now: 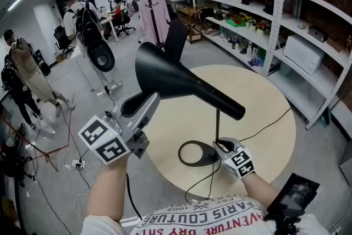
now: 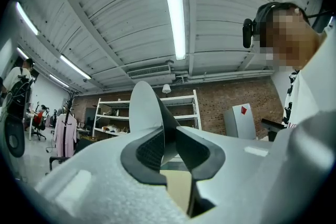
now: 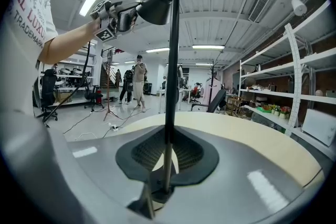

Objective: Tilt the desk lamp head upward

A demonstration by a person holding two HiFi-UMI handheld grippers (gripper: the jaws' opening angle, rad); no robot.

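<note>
White T-shirt (image 1: 212,218) with red letters and short sleeves, plus a black headset (image 2: 248,30) over one ear. Grey left gripper (image 1: 144,100) and grey right gripper (image 1: 221,147), both with black ribbed pads (image 2: 149,152). On each, a white cube (image 1: 104,140) with black square marks.

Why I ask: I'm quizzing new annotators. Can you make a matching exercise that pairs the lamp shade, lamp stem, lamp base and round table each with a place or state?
Things:
1. lamp shade
2. lamp stem
3. lamp base
4. round table

Places or states:
A. clamped low down by the right hand-held gripper
B. black ring lying flat on the tabletop
C. rim pinched by the left hand-held gripper
D. beige, carries the lamp

Pairs: 1-C, 2-A, 3-B, 4-D
</note>
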